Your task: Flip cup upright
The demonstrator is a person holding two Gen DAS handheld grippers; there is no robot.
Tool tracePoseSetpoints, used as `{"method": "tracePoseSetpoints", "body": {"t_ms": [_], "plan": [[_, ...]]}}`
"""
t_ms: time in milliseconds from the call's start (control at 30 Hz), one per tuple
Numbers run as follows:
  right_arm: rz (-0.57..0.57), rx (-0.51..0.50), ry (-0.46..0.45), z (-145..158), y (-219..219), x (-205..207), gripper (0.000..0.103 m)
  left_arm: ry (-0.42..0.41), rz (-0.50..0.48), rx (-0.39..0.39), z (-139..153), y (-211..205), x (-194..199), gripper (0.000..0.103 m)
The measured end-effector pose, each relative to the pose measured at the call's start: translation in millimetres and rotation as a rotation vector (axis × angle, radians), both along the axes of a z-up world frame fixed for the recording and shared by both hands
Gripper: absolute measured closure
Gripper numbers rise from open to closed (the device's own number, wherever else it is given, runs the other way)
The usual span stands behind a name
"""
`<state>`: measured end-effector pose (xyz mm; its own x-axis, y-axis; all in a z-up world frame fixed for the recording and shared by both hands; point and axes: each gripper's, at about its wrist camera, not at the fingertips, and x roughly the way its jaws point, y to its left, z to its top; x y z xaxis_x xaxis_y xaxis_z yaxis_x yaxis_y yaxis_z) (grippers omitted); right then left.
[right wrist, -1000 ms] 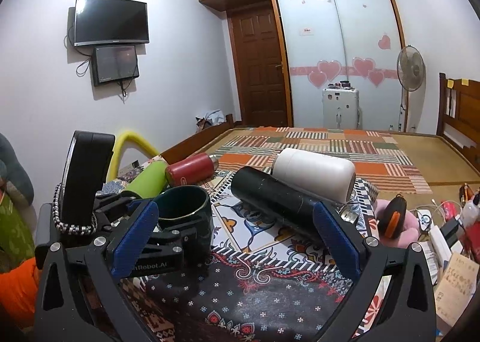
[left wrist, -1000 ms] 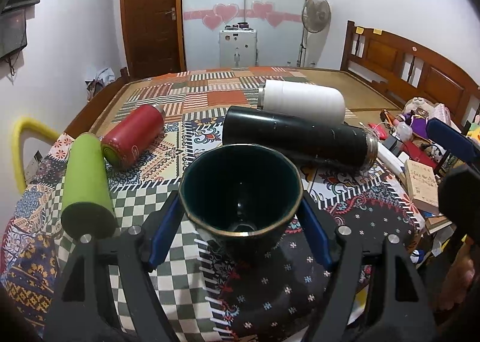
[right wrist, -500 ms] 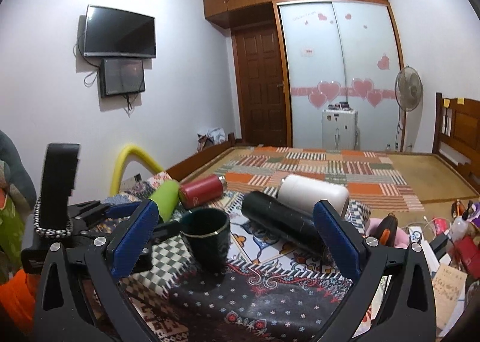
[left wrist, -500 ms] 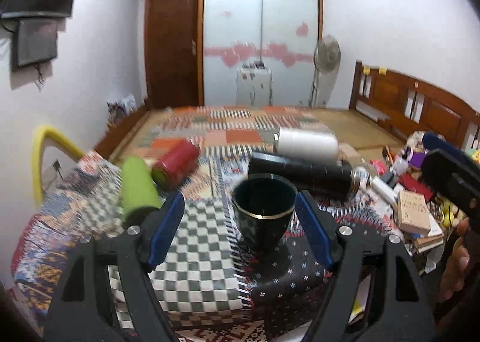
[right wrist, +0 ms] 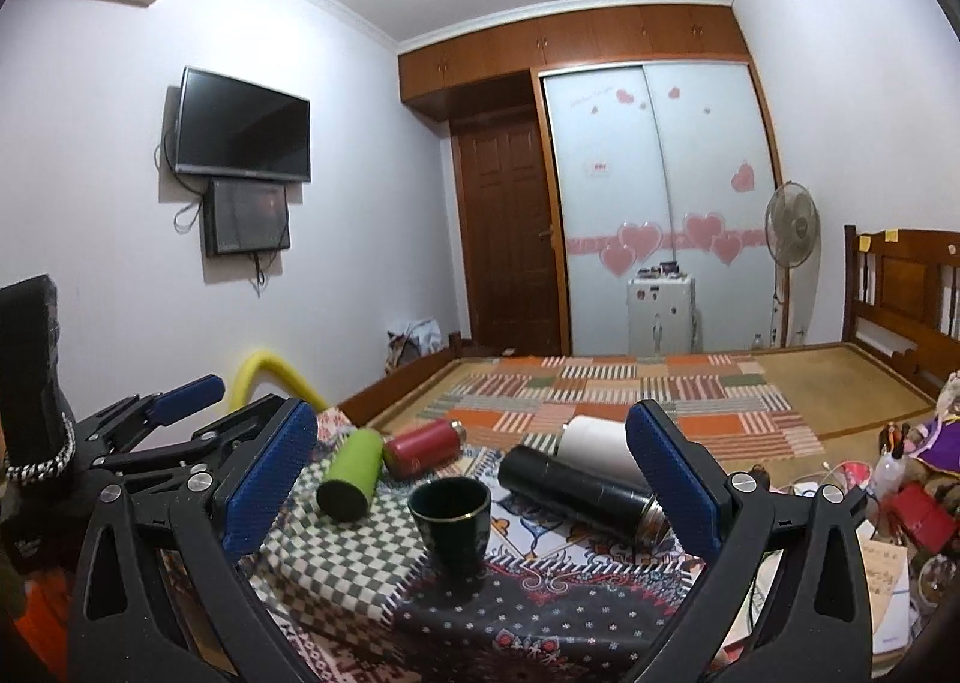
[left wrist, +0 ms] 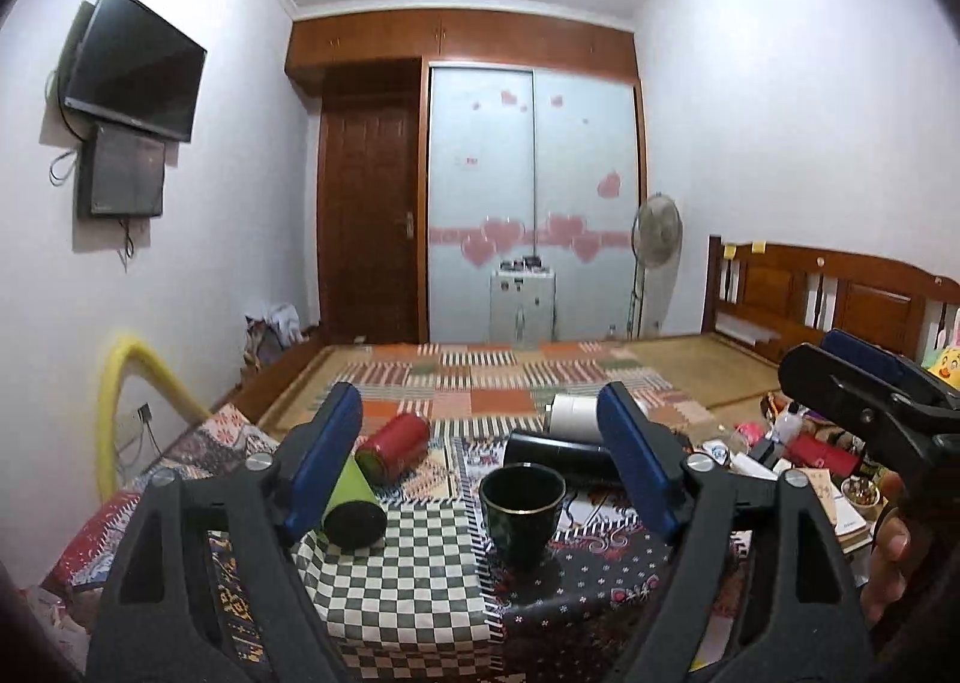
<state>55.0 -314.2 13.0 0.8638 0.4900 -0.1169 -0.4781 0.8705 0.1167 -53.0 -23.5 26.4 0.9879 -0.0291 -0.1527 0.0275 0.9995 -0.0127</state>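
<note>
A dark green cup (left wrist: 522, 509) with a gold rim stands upright, mouth up, on the patterned cloth near the table's front edge; it also shows in the right wrist view (right wrist: 451, 521). My left gripper (left wrist: 480, 437) is open and empty, held back from the cup and above it. My right gripper (right wrist: 471, 455) is open and empty, also back from the cup. The left gripper shows at the left of the right wrist view (right wrist: 156, 431), and the right gripper at the right of the left wrist view (left wrist: 864, 383).
Behind the cup lie a green bottle (left wrist: 351, 503), a red bottle (left wrist: 393, 446), a black flask (left wrist: 558, 455) and a white flask (left wrist: 576, 418), all on their sides. Clutter of boxes and small items (left wrist: 828, 467) sits at the table's right. A bed (right wrist: 600, 383) lies beyond.
My left gripper let go of the cup and drew back and up; the cup now stands free and looks smaller. My right gripper also pulled back and up.
</note>
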Motion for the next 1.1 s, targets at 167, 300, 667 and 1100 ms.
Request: {"method": "tracePoseSetpoints", "body": {"t_ms": [167, 300, 667, 1100], "plan": [[-0.005, 0.011, -0.019, 3.4, 0.4, -8.9, 0.000, -0.049, 0.014, 0.005, 5.5, -1.7, -16.7, 0.007], [-0.005, 0.004, -0.022, 0.5, 2.9, -11.0, 0.000, -0.063, 0.019, 0.017, 5.4, -3.0, -22.5, 0.002], [0.000, 0.003, -0.008, -5.5, 2.5, -12.9, 0.000, -0.043, 0.023, 0.004, 2.2, -3.5, -22.1, 0.000], [-0.003, -0.004, -0.006, -6.2, 4.0, -14.6, 0.000, -0.032, 0.021, -0.004, 0.7, -2.0, -19.4, 0.000]]}}
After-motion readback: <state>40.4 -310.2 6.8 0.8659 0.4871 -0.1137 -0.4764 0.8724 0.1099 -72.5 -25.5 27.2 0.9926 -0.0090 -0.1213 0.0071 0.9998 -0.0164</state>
